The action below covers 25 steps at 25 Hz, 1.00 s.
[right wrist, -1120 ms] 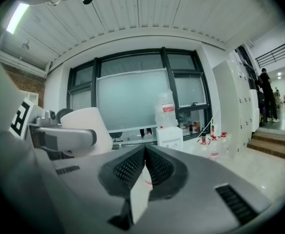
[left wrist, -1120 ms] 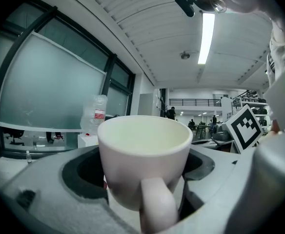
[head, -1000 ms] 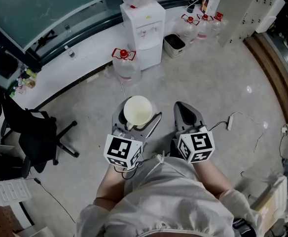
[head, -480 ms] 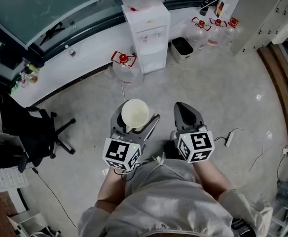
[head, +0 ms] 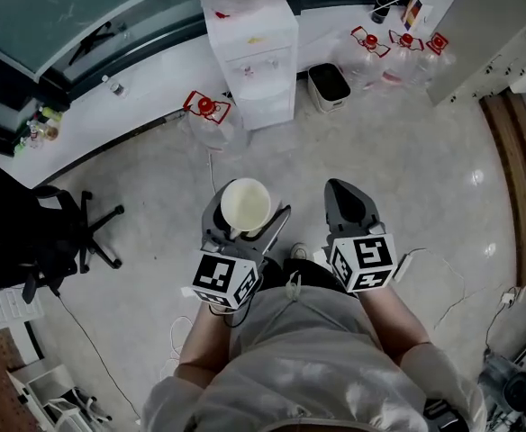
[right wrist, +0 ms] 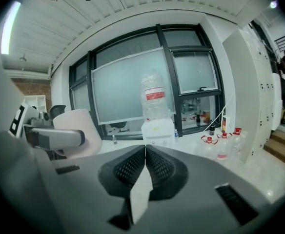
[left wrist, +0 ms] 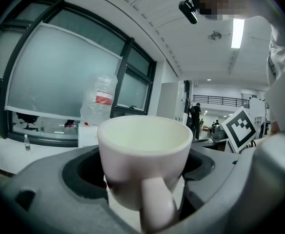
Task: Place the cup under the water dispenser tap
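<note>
The fingers of the left gripper stood wide, clasping the white cup upright between them, its handle toward that gripper's camera. The fingers of the right gripper were pressed together, empty. The water dispenser stood ahead, well apart from the cup.

— How's the light on your side?

— Even and rather dim through my head camera. The pale floor carries a few small glare spots toward its right edge. A ceiling strip light burns out white in my left gripper view.

— Sharpness?

— The cup between my left jaws sits too close and looks soft, the handle most of all. Both gripper views bow hard at the rim and fall to black corners. The frosted window glows flat grey.
</note>
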Each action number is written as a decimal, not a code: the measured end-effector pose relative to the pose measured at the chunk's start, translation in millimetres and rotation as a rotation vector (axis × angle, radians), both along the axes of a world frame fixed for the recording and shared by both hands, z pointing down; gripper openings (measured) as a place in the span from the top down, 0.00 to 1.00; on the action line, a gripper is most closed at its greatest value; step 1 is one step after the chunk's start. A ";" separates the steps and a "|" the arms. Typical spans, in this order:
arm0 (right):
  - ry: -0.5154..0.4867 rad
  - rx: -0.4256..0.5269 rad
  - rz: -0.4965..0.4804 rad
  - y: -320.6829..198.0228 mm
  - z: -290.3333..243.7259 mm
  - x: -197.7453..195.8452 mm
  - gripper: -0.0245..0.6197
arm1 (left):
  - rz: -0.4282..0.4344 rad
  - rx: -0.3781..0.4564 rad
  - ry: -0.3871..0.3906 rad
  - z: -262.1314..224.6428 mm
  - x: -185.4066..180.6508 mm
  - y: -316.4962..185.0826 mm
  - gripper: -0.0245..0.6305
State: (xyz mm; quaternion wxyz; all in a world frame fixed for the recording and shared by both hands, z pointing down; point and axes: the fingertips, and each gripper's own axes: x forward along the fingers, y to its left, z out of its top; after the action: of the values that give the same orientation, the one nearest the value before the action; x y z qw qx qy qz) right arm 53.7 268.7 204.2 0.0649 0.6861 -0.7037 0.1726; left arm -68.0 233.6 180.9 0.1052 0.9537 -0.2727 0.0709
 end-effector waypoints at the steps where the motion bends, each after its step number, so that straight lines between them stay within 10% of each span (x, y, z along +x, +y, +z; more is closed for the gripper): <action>1: -0.008 -0.004 0.001 -3.8 2.5 6.4 0.92 | -0.005 -0.010 -0.007 4.1 4.5 -3.3 0.31; 25: -0.005 -0.099 0.024 -250.8 52.4 60.0 0.92 | 0.065 -0.085 -0.064 77.0 71.8 -249.2 0.31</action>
State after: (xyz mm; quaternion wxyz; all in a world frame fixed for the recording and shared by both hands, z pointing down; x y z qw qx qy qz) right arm 113.7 17.9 256.6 0.0950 0.6901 -0.6862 0.2096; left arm 3.8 -15.5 257.9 0.1346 0.9540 -0.2413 0.1166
